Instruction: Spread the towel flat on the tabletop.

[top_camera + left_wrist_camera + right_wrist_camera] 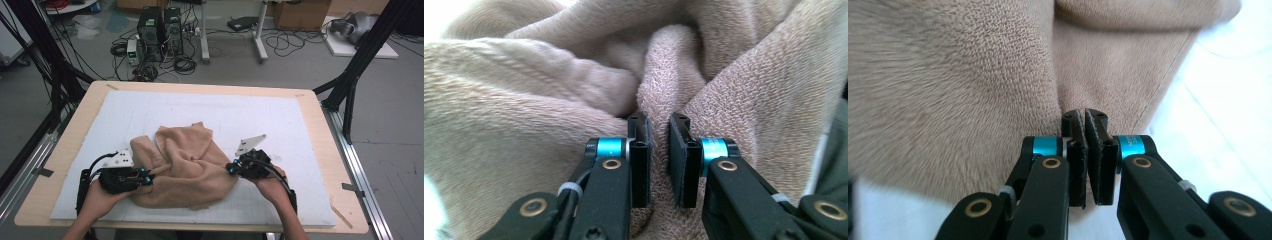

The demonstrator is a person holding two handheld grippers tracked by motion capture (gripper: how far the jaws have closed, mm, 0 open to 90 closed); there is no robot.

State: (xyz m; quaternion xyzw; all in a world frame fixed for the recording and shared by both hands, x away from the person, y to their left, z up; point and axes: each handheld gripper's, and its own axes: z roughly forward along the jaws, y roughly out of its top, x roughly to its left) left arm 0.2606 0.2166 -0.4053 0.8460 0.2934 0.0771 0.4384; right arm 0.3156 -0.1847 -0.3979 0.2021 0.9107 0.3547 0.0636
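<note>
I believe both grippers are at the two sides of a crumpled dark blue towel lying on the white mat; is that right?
Not quite: the towel is beige, not dark blue, as the high view shows. The rest holds: it lies crumpled on the white mat, with the left gripper at its left side and the right gripper at its right side.

a lab: computer towers (160, 27), tangled floor cables (185, 62), black rig struts (357, 70), cardboard boxes (300, 12).
</note>
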